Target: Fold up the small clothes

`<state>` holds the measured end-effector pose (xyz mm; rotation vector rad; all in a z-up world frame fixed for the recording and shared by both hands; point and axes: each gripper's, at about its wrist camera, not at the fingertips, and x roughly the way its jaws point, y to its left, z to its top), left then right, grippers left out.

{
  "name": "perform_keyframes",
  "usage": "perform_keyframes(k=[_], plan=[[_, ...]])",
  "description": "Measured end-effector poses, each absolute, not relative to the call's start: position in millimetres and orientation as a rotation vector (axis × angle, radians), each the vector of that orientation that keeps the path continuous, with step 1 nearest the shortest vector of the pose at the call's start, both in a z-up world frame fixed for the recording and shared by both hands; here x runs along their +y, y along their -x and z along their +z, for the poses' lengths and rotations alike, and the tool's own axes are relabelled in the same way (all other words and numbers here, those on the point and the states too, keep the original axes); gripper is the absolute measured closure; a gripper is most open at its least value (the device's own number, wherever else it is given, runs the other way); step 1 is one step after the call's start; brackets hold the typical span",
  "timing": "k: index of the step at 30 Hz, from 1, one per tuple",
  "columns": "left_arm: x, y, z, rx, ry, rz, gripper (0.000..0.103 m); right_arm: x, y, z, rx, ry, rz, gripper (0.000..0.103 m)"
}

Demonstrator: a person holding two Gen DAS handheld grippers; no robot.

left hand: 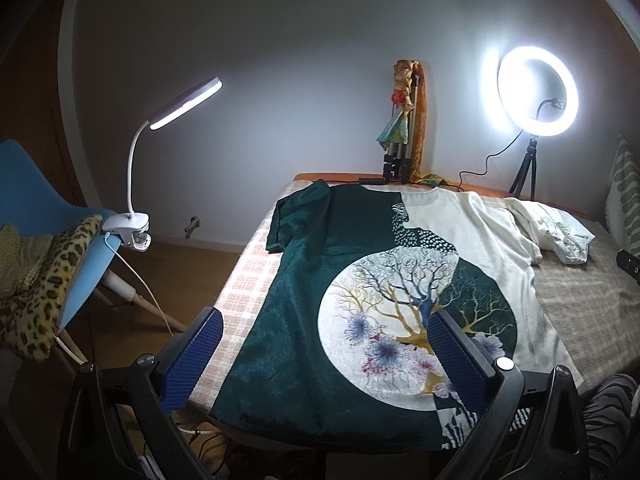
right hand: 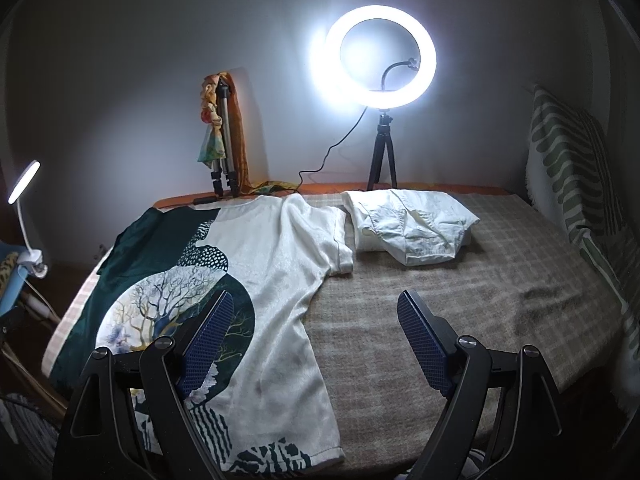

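A half green, half cream T-shirt (left hand: 360, 280) with a round tree print lies spread flat on the checked bed cover (left hand: 592, 304), neck toward the wall; it also shows in the right wrist view (right hand: 264, 280). A folded white garment (right hand: 412, 226) lies beyond its right sleeve, also seen in the left wrist view (left hand: 556, 232). My left gripper (left hand: 326, 318) is open and empty, held above the shirt's lower hem. My right gripper (right hand: 314, 304) is open and empty, above the shirt's right lower side and the bare cover (right hand: 480, 300).
A lit ring light on a tripod (right hand: 380, 56) and a folded tripod with scarves (right hand: 222, 136) stand at the wall. A clip lamp (left hand: 176, 108) is on a blue chair (left hand: 36, 192) at the left. A striped pillow (right hand: 572, 184) leans at the right.
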<state>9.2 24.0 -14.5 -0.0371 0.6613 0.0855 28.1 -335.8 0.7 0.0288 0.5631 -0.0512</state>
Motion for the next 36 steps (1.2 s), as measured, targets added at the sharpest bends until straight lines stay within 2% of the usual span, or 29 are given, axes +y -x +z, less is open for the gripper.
perform_keyframes(k=[4,8,11,13,16,21,28,36], plan=[[40.6,-11.7,-21.5,0.676,0.05,0.103,0.001,-323.7,-40.1,3.3,0.558,-0.012,-0.022,0.019],[62.6,-12.7,-31.9,0.694,0.077,0.111,0.009,-305.1,-57.0,10.7,0.547,0.011,0.037,0.019],[77.5,-13.3,-41.6,0.702,0.099,0.125,0.011,-290.0,-72.9,17.3,0.532,0.02,0.103,0.019],[88.7,-15.4,-50.3,0.717,0.122,0.129,0.014,-282.1,-82.8,21.1,0.508,0.005,0.156,0.019],[103.1,-20.9,-66.1,0.761,0.153,0.135,0.026,-267.9,-102.1,26.4,0.492,0.006,0.223,0.019],[124.9,-27.2,-97.9,0.839,0.21,0.139,0.037,-228.1,-151.7,28.7,0.609,-0.001,0.36,0.019],[148.0,-32.4,-134.2,0.905,0.268,0.139,0.04,-161.7,-211.0,10.2,0.758,-0.118,0.502,0.019],[159.6,-39.2,-155.8,0.935,0.321,0.09,0.05,-81.1,-267.5,-17.9,0.856,-0.081,0.561,0.019]])
